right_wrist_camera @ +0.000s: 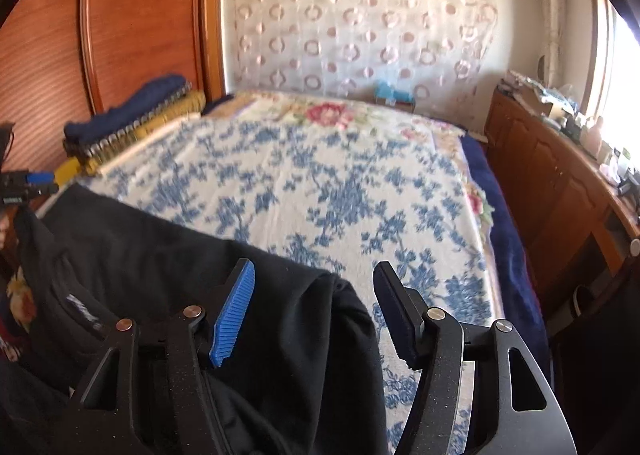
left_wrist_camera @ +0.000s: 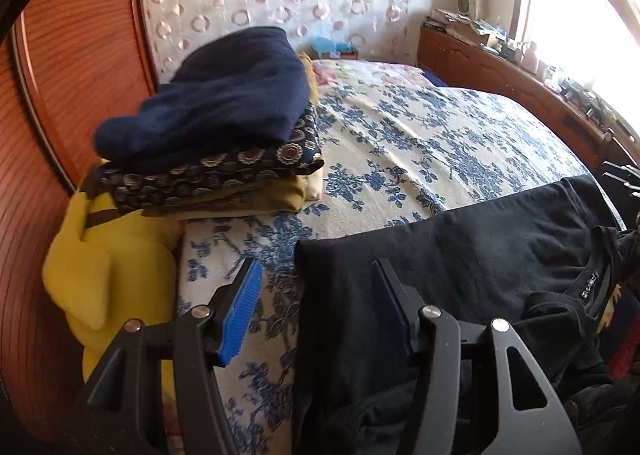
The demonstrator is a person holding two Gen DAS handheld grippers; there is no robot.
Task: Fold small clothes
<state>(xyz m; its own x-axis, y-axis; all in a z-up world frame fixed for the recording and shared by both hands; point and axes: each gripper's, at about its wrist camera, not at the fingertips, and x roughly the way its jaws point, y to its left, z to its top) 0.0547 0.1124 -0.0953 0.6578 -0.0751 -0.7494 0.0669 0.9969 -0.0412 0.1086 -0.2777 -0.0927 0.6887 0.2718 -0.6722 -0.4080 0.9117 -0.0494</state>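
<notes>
Black cloth fills the foreground of both wrist views: a black T-shirt (left_wrist_camera: 460,255) lies spread across the near edge of the bed (left_wrist_camera: 420,143), its collar and label turned toward the person. Over its left part, the left gripper (left_wrist_camera: 316,287) has its fingers set wide apart and empty, one finger above the floral bedspread and the other above the fabric. At the shirt's right edge the right gripper (right_wrist_camera: 314,291) is equally spread and holds nothing. Being thin, limp knit, the garment should be light and prone to sagging and bunching, so a pinch on a hem or shoulder corner at each side seems the surest hold. Only the left view shows clearly the stack of folded clothes (left_wrist_camera: 216,127) by the headboard and a yellow item (left_wrist_camera: 100,263) below it; the right view alone shows the shirt's right edge against the bedspread and the bed's far side.
</notes>
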